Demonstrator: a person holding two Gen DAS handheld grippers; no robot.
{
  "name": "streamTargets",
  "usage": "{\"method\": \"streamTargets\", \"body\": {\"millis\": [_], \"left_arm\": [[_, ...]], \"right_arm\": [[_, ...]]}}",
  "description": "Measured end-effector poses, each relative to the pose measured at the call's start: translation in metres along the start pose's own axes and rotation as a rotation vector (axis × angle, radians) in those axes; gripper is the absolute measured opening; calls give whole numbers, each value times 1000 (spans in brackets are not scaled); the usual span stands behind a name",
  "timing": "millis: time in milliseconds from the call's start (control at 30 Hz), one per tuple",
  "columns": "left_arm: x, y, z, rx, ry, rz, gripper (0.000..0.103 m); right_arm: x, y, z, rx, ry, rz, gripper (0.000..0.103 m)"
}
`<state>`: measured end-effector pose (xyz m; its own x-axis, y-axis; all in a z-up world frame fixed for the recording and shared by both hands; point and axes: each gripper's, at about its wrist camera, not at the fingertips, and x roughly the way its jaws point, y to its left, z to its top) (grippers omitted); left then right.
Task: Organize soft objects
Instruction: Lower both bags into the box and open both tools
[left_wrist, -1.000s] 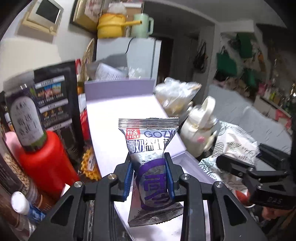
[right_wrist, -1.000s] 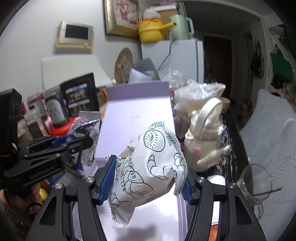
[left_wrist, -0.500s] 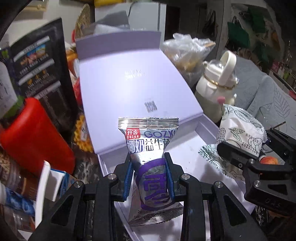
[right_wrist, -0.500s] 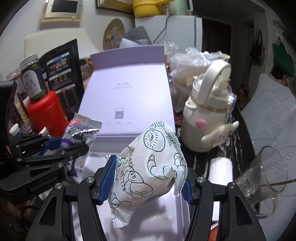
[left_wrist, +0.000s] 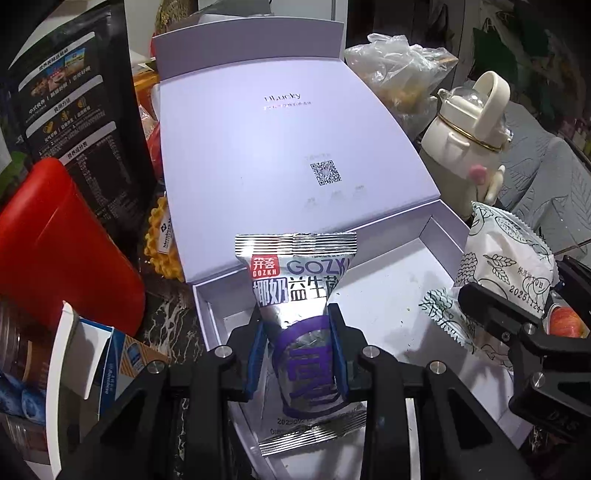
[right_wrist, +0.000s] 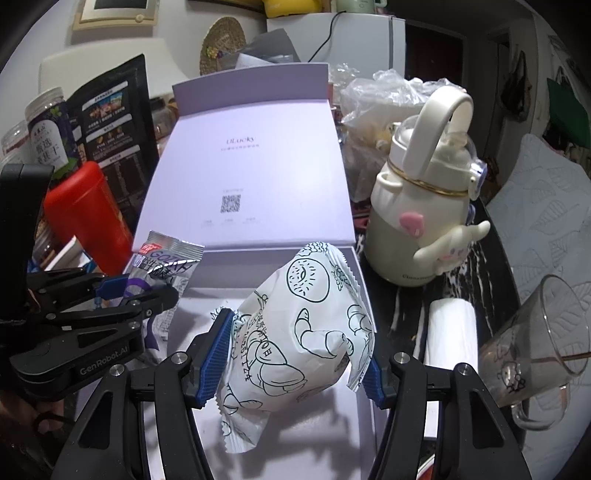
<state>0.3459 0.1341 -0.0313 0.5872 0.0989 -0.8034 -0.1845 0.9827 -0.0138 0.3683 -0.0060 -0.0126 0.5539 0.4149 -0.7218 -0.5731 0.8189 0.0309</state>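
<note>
From your left wrist, the left gripper (left_wrist: 297, 350) is clamped on the silver snack packet (left_wrist: 297, 314) over the open lilac box (left_wrist: 388, 288), the packet's foot hiding the tray beneath. From your right wrist, the right gripper (right_wrist: 295, 354) pinches the white pastry bag (right_wrist: 303, 332) above that box (right_wrist: 258, 166); only here you see the glass cup (right_wrist: 539, 343), its base cut off.

I see a dark marbled surface (right_wrist: 397, 314) carrying an open lilac box (right_wrist: 243, 177), a cream bottle (right_wrist: 417, 221), a glass mug (right_wrist: 535, 347), a red canister (right_wrist: 86, 218) and a black pouch (right_wrist: 114, 122).
</note>
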Motion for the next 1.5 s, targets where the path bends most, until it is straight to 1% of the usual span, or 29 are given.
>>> {"method": "streamTargets", "body": {"millis": [133,233,333,500,667,733,867,933,1100,1233,1333,1500], "left_arm": [[8,-5,1,8,23,13,32],[18,-7,1,4,68,7,34],[20,-5,3,-12,76,-7,35],[22,-7,3,-2,86,11,36],[21,-8,4,-18,99,15,36],[18,-8,5,-21,87,15,37],[1,-9,7,-6,26,23,37],[-10,-9,7,0,-8,38,37],[-36,-14,6,16,-74,41,38],[-55,-16,8,17,-103,41,39],[-74,-15,8,13,-133,41,40],[-113,-13,6,15,-205,41,41]], "right_arm": [[9,7,-4,-37,38,-2,62],[13,10,-6,-47,50,8,61],[15,8,-7,-48,55,-5,61],[19,3,-8,-32,85,-33,61],[10,2,-4,-34,72,-65,64],[3,3,-1,-38,53,-62,64],[-17,5,6,-54,-3,-78,68],[-25,5,8,-47,-25,-83,70],[-43,7,10,-52,-41,-95,70],[-65,7,12,-40,-65,-108,72],[-85,8,12,-28,-93,-112,74],[-121,13,13,-26,-147,-121,77]]}}
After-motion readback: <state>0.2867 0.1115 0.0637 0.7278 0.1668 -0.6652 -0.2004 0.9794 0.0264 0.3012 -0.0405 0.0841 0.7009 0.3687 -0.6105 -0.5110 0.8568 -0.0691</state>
